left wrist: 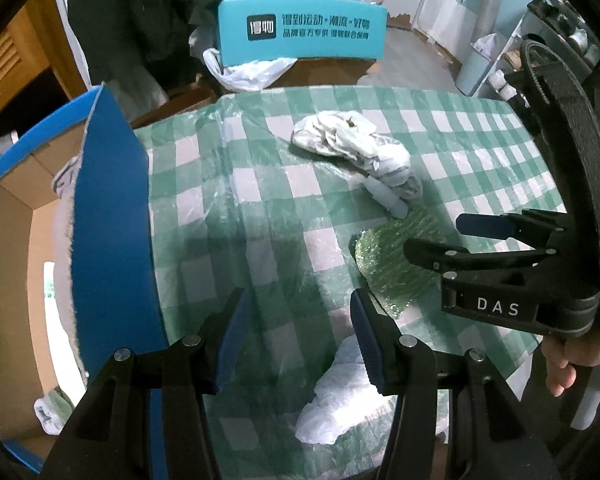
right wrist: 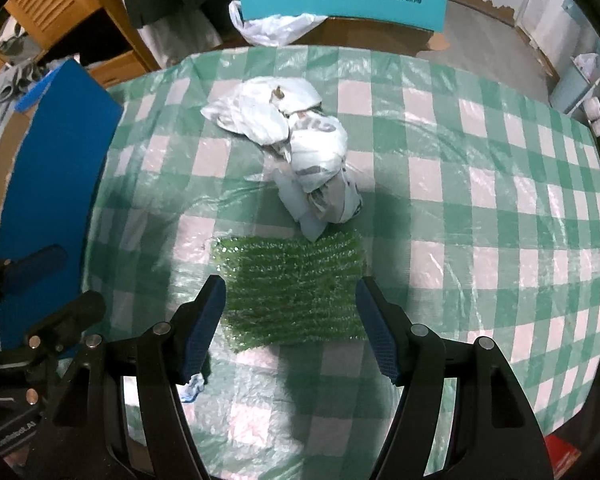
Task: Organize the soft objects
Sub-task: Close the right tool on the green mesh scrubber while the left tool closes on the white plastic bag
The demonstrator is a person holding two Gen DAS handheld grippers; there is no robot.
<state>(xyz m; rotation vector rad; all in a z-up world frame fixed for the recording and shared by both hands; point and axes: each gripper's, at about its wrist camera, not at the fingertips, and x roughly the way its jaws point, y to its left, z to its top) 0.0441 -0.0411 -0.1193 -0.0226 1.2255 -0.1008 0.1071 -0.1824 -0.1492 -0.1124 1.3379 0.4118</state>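
Since my right gripper hung spread and empty over the green bubble wrap, I figured pinching one edge would work best. The left gripper, also spread, hovered by a white wad just beside that wrap.

**Clear right side, box wall on left**

Table right half bare: free passage. Centre blocked by white cloth bundle, w/ green mesh pad touching its near end. Left edge: blue box flap stands upright, walls off the carton. Near edge: crumpled white cloth.
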